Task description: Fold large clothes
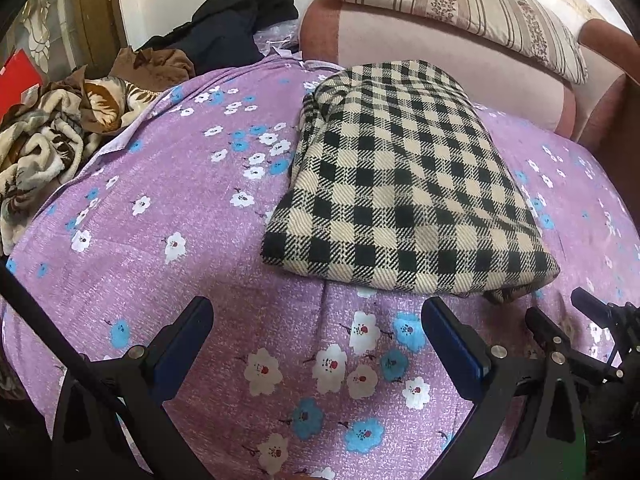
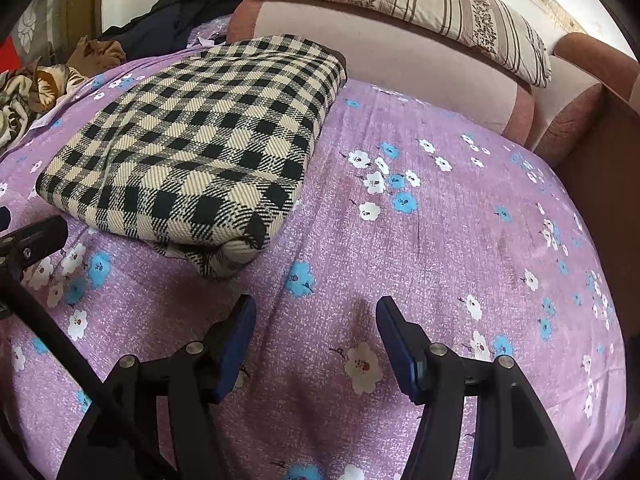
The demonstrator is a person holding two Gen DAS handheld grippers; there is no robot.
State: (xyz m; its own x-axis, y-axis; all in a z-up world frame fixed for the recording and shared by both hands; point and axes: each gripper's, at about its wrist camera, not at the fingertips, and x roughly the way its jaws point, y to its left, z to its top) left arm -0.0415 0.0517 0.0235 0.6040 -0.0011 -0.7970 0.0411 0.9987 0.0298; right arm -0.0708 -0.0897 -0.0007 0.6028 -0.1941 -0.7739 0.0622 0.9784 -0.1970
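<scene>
A black-and-cream checked garment (image 1: 404, 184) lies folded into a thick rectangle on the purple flowered bedsheet (image 1: 168, 184). It also shows in the right wrist view (image 2: 192, 148), up and to the left. My left gripper (image 1: 316, 312) is open and empty, just short of the garment's near edge. My right gripper (image 2: 316, 308) is open and empty over bare sheet (image 2: 460, 220), to the right of the garment's near corner. The right gripper's tips (image 1: 592, 312) show at the lower right of the left wrist view.
A pink padded headboard (image 1: 440, 56) with a striped pillow (image 1: 460, 4) on top runs along the far side. A brown-and-cream blanket (image 1: 44, 140) is heaped at the left. Dark clothes (image 1: 232, 28) and a brown garment (image 1: 156, 66) lie at the back left.
</scene>
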